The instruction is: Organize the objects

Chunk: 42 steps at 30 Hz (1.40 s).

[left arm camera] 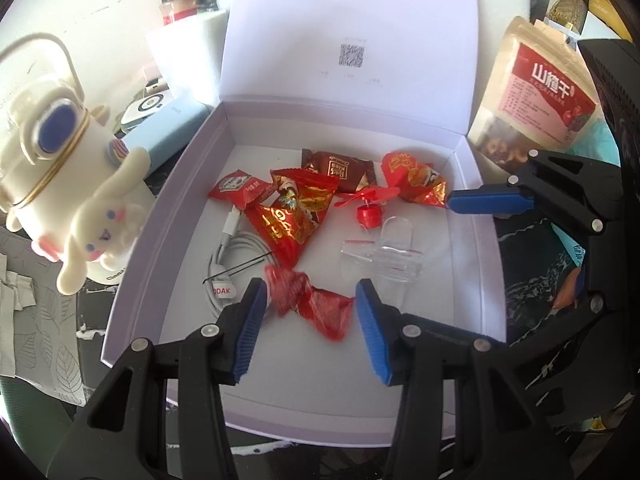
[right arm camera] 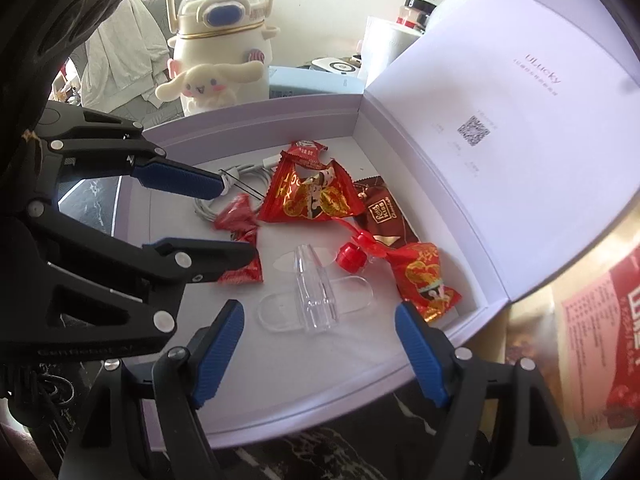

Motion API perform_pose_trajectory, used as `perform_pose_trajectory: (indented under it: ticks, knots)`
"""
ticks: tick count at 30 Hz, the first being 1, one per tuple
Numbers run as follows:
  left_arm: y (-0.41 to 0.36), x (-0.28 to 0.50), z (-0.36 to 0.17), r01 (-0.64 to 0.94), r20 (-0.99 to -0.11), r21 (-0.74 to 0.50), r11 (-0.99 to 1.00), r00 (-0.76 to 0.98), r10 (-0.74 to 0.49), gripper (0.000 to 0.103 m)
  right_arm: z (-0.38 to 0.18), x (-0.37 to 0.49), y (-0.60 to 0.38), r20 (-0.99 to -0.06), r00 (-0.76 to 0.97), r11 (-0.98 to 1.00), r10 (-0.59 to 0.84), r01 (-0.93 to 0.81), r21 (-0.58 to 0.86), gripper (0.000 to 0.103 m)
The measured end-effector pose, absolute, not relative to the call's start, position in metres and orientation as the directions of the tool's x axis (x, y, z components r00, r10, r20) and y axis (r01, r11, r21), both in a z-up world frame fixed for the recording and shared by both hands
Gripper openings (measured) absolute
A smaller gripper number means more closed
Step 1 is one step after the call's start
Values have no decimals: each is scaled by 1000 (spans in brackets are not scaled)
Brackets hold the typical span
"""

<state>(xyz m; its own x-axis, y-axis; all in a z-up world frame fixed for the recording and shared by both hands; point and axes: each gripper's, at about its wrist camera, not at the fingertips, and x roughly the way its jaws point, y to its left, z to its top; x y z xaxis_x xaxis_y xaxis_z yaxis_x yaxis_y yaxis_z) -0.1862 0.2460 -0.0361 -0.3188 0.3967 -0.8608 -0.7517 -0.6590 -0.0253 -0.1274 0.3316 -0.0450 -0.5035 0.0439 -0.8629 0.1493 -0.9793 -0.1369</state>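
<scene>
Hidden: in the right wrist view the near end of the red twist-wrapped candy (right arm camera: 236,224) sits behind the left gripper's (right arm camera: 236,220) lower finger; in the left wrist view that candy is motion-blurred, and only one blue pad of the right gripper (left arm camera: 490,202) enters from the right, its other finger cut off.
Hard to read: small print under the QR code on the raised lid (left arm camera: 352,28).
Box: open white gift box (left arm camera: 168,216), lid standing at its far side.
Contents: red triangular snack packets (left arm camera: 294,216), a brown chocolate packet (left arm camera: 340,168), a coiled white charging cable (left arm camera: 230,256) at left, a small red propeller toy (left arm camera: 368,212), a clear plastic clip (left arm camera: 380,256), the twist candy.
Candy: on the box floor at its near edge, between the left gripper's (left arm camera: 310,308) pads; long axis runs left to right, tilted down toward the right.
Left fingers: spread wide, not gripping the wrapper.
Right fingers: wide apart in the right gripper's (right arm camera: 320,348) own view, above the clip, holding nothing.
Outside: a cream cartoon-dog bottle (left arm camera: 52,168) left of the box, a dried hawthorn bag (left arm camera: 536,92) right of it.
</scene>
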Motion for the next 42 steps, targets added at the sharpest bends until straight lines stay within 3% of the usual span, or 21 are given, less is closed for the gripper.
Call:
perform_pose_trajectory:
  ticks: [17, 22, 30, 35, 42]
  knots:
    - [212, -173, -2, -682, -837, -7, -731, -397, 378, 46, -15, -111, 319, -807, -580, -984, 110, 50, -170, 79]
    - [198, -160, 12, -654, -817, 7, -757, -440, 372, 59, -1, -99, 316, -787, -605, -984, 124, 27, -176, 79]
    - [171, -136, 37, -600, -790, -6, -800, -487, 371, 70, 30, -70, 312, -741, -659, -986, 132, -7, -169, 79]
    - [158, -120, 50, -574, -766, 14, -819, -533, 360, 81, 40, -53, 308, -721, -680, -986, 136, -25, -163, 84]
    - [139, -103, 59, -503, -755, 38, -864, -580, 304, 85, 49, -31, 303, -701, -692, -983, 174, -76, -169, 84]
